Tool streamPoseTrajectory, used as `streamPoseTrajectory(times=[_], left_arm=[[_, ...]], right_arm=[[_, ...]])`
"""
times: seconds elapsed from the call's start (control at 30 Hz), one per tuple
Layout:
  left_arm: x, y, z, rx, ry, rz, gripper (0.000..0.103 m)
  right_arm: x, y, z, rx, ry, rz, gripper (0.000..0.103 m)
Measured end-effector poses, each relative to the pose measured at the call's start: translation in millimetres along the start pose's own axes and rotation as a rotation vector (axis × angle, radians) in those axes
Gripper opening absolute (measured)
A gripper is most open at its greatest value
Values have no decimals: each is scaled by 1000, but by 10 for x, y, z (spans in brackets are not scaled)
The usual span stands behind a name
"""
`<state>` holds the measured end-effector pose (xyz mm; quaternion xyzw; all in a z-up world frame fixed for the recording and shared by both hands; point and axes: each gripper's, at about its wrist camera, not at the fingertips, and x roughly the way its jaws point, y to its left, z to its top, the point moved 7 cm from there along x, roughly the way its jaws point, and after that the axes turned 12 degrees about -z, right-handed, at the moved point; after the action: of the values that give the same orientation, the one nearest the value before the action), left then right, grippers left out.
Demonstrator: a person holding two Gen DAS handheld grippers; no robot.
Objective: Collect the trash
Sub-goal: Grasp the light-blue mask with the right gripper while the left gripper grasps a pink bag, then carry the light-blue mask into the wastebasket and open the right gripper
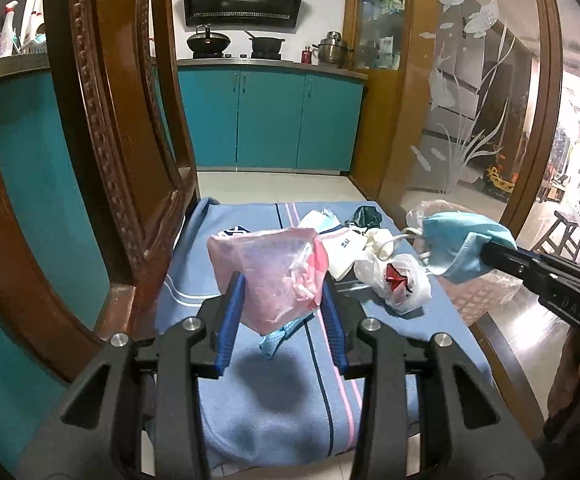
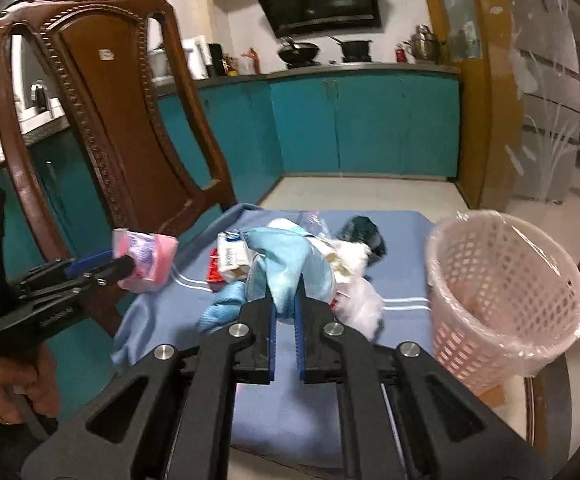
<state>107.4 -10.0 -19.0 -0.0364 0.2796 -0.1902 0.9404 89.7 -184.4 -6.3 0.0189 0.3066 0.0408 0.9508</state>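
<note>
My left jaws [image 1: 281, 292] pinch the pink bag [image 1: 267, 276] and right jaws [image 2: 285, 300] pinch the blue mask [image 2: 285, 268], both lifted clear of the table [image 2: 390, 320] litter, seemingly bound for the lined basket [image 2: 506, 300] beside it.

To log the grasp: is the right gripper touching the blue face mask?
Touching. In the right wrist view the right gripper pinches the blue face mask.

Blue mask [image 2: 290, 264] and pink bag [image 1: 267, 276] aloft; pink lined basket [image 2: 506, 304] upright.
</note>
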Motion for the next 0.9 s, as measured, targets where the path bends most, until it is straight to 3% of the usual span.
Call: streamPoseTrajectory(times=[0.13,0.9], left_arm=[[19,4,-26,2,9,20,40],[61,43,-69,4,27,33,41]], right_arm=[[88,-43,-37,1,37,-27,8],[130,33,-87,-34,44,-47,8]])
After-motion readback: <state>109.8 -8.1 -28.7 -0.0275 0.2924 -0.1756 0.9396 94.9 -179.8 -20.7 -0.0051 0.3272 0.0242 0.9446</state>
